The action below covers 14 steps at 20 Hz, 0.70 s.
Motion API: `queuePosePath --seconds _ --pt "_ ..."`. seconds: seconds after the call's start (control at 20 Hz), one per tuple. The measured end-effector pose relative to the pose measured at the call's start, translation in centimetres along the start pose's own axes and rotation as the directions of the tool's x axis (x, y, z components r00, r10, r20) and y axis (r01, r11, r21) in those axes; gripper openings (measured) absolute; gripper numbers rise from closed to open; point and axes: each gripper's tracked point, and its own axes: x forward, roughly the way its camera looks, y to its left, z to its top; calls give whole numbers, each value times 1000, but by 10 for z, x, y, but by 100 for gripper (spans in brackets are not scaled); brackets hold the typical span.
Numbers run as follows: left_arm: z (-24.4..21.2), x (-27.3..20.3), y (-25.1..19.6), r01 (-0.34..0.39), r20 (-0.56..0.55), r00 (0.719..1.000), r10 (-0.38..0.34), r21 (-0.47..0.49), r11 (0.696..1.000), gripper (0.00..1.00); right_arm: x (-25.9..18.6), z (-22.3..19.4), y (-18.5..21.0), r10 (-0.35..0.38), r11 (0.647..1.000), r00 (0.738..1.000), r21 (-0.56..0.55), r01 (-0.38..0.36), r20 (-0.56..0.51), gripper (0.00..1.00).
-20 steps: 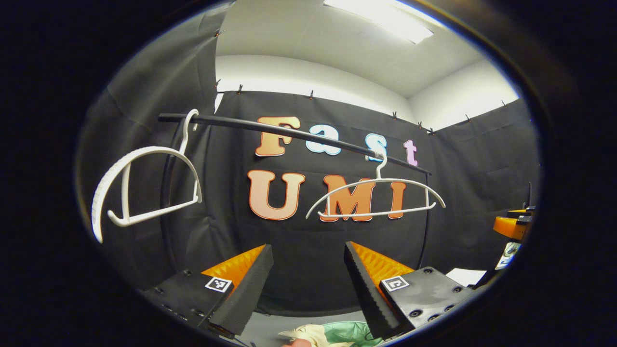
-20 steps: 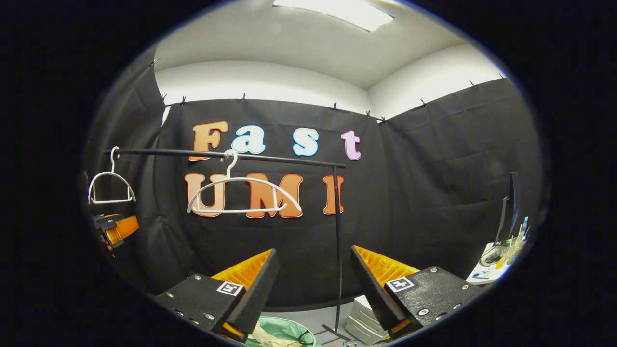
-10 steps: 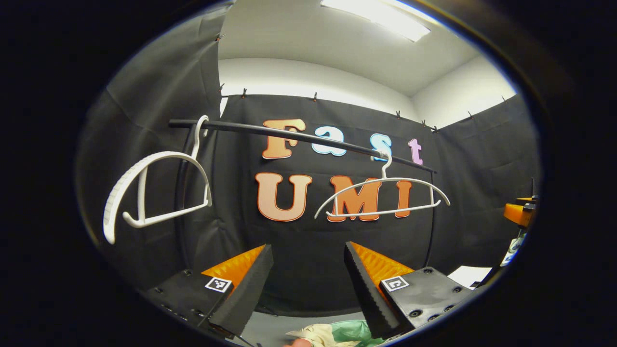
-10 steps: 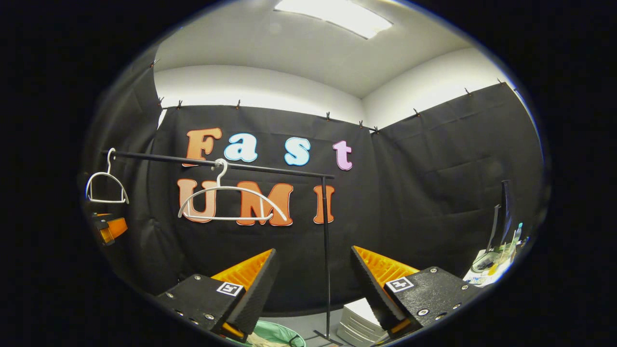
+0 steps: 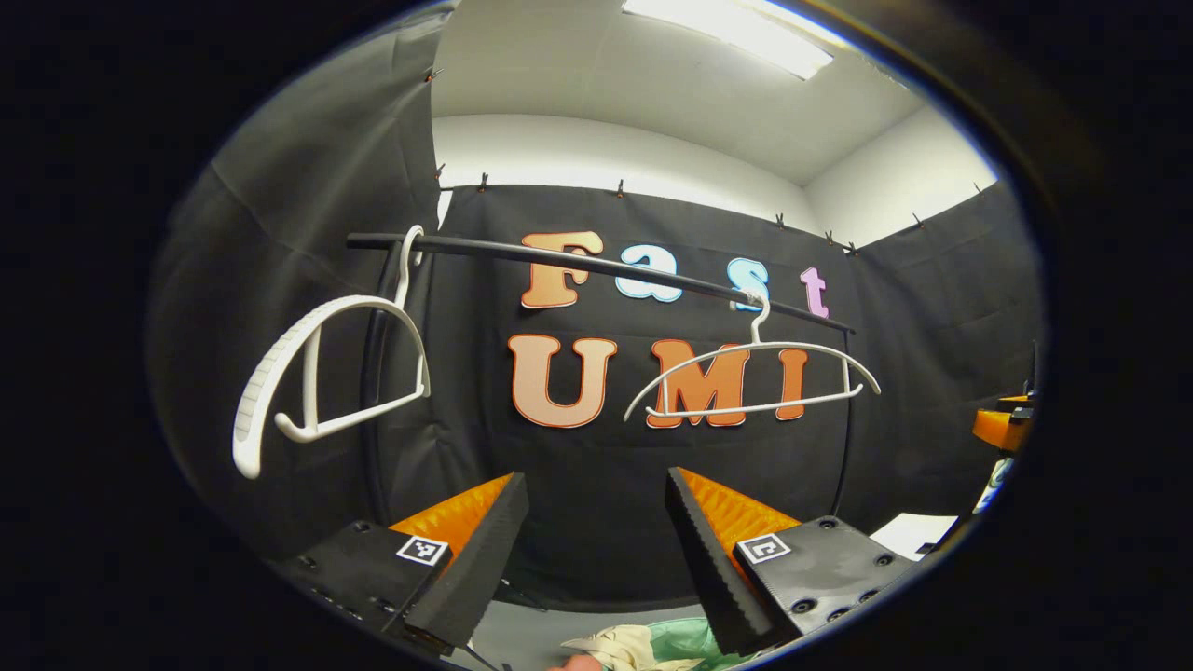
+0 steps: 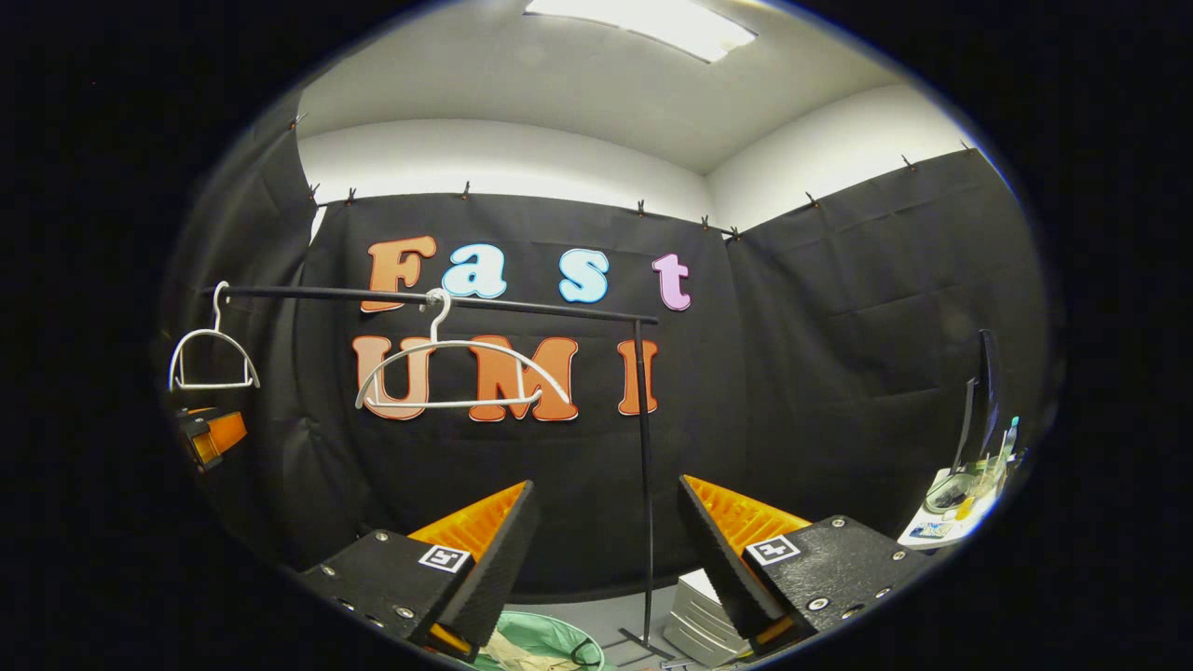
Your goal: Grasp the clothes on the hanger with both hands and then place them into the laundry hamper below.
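Below the black clothes rail (image 5: 596,266), at the bottom edge of the left gripper view, a cream garment (image 5: 620,646) lies in the green laundry hamper (image 5: 680,638), whose rim also shows low in the right gripper view. On that rail hang two bare white hangers, a wide one (image 5: 750,382) toward its right end and a rounded one (image 5: 326,373) at its left end. Well under the rail, the left gripper (image 5: 596,550) and the right gripper (image 6: 606,550) both have their fingers spread apart with nothing between them.

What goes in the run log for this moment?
left tool open | right tool open | hangers bare on rail | clothes in hamper
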Motion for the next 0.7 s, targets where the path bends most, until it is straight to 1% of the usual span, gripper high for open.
queuePosePath --seconds 0.25,0.3,0.4,0.45,0.55,0.6,0.7 --pt "2 -1 2 -5 9 1000 5 3 1000 97 0 -1 3 6 1000 1000 1 -6 -4 92" --pt "3 0 1 -3 11 1000 2 2 1000 100 0 -1 5 9 1000 1000 1 -9 -4 92" --pt "3 -2 1 4 11 1000 -4 -1 1000 94 1 -4 9 16 1000 1000 0 -16 -10 92" --pt "3 -3 0 7 13 1000 -7 -5 1000 97 0 -5 11 18 1000 1000 -2 -18 -13 92" --pt "4 -2 1 6 16 1000 -6 -11 1000 97 1 -6 14 24 1000 1000 -2 -24 -20 92" --pt "3 -2 1 4 16 1000 -4 -12 1000 94 1 -6 15 28 1000 999 0 -28 -22 92" --pt "1 -4 3 0 11 1000 0 -14 1000 94 2 -7 17 35 999 999 0 -35 -26 92"
